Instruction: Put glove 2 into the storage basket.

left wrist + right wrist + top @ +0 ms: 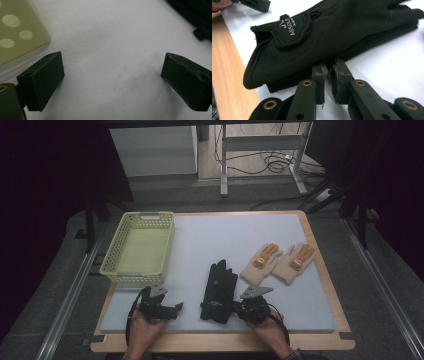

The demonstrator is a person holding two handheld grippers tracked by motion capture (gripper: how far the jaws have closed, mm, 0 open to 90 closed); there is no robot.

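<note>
Black gloves point(219, 291) lie stacked near the front edge of a pale grey mat point(225, 240), which covers a wooden table point(331, 279) in a dim room with carpeted floor and metal desk legs point(223, 165) behind. At the mat's left rear stands a yellow-green basket point(139, 248); right of the black pair lie two cream gloves point(278, 262), well apart from it. The right gripper point(327, 75) has its jaws nearly together at the black gloves' cuff edge; whether they pinch fabric I cannot tell. The left gripper point(112, 75) rests wide open over bare mat.
</note>
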